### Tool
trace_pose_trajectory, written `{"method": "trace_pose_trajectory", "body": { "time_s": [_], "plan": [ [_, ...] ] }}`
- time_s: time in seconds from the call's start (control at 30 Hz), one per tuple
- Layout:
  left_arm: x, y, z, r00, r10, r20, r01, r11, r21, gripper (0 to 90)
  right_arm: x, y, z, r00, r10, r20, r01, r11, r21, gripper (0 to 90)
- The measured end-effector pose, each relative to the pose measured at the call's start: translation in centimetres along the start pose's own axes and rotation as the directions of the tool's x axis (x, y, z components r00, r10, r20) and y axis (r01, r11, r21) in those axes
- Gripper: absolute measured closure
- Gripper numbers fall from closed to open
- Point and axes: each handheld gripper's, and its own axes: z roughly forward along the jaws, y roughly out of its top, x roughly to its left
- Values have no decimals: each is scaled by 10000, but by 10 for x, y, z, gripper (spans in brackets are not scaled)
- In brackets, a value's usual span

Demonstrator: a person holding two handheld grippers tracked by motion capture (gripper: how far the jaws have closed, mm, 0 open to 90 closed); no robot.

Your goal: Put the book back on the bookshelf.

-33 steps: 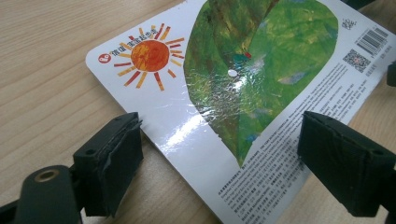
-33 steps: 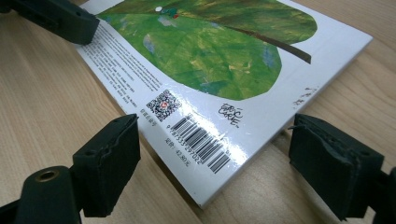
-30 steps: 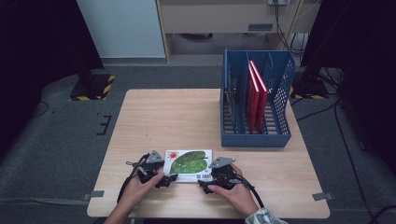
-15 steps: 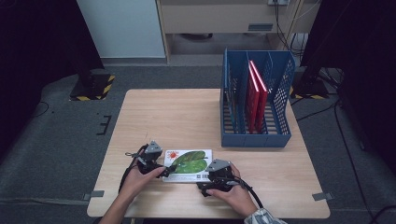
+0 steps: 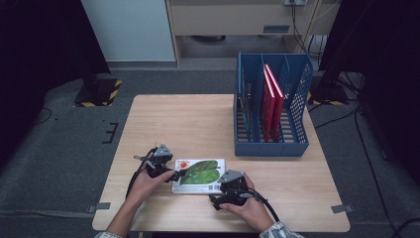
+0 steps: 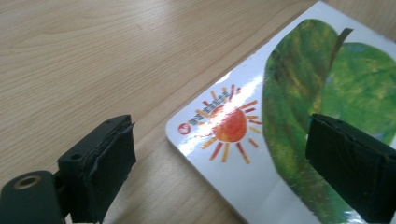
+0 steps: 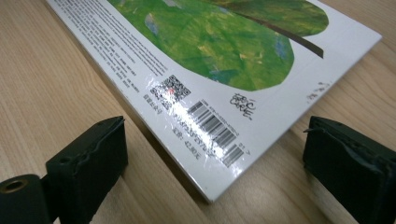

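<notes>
High view. A picture book (image 5: 199,175) lies flat on the near part of the wooden table (image 5: 188,119), its white cover with green leaves facing up. The left gripper (image 5: 174,174), held in the person's left hand (image 5: 144,184), reaches the book's left short edge; the right gripper (image 5: 216,200), in the right hand (image 5: 247,210), sits at the book's near right corner. A blue file rack (image 5: 271,106) stands well apart at the far right of the table, with two red books (image 5: 271,101) leaning upright in it. From this height the spread of either gripper's jaws cannot be read.

Left gripper view. The jaws stand wide apart, having just closed slightly; nothing is clamped. The book (image 6: 299,130) lies between and beyond them, and the right-hand jaw overlaps the green leaf. A printed orange sun (image 6: 231,126) near the cover's corner is legible here.

Right gripper view. The jaws stand wide apart on either side of the book's near corner (image 7: 219,186), without pressing on it. This view adds the printed barcode (image 7: 215,128), a square code (image 7: 170,87) and the book's thickness resting on the tabletop.
</notes>
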Motion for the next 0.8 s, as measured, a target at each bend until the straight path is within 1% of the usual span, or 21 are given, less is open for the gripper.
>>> {"method": "trace_pose_trajectory", "body": {
  "time_s": [0.07, 0.13, 0.2, 0.3, 0.37, 0.53, 0.6, 0.73, 0.77, 0.8],
  "plan": [
    [3, 0, 0, 10000, -85, 17, 85, 10000, -49, 100, -1, -1, -3, 10000, 15, 44, -16, 10000, 91, 102],
    [3, 1, -1, 9999, -148, -12, 148, 9998, -132, 116, -1, -2, -6, 10000, -48, 4, 48, 9999, 137, 146],
    [3, 1, -2, 9999, -111, 2, 111, 9998, -168, 129, -1, -2, -9, 10000, -81, -36, 82, 9998, 179, 175],
    [4, 0, -3, 9999, -134, -56, 133, 9998, -132, 140, -2, -3, -10, 10000, -65, -33, 65, 9998, 201, 207],
    [5, -1, -3, 9997, -218, -79, 216, 9996, -155, 141, -3, -3, -11, 10000, -33, -32, 34, 9997, 235, 230],
    [4, -2, -1, 9999, -128, 18, 128, 9999, 11, 143, -2, -3, -13, 10000, -74, -49, 75, 9997, 219, 288],
    [4, -2, 0, 9999, -109, 20, 109, 9999, 116, 133, -1, -2, -12, 9999, -97, -30, 97, 9998, 182, 288],
    [5, -4, 2, 9993, -341, 145, 338, 9992, 213, 117, -1, -2, -11, 10000, -35, 1, 35, 9998, 174, 280],
    [5, -5, 3, 9993, -329, 162, 324, 9990, 295, 114, -1, -2, -11, 10000, -42, 2, 42, 9998, 177, 278],
    [4, -5, 4, 9991, -340, 262, 331, 9988, 361, 114, 0, -1, -11, 10000, -44, 29, 44, 9998, 181, 273]
  ]
}}
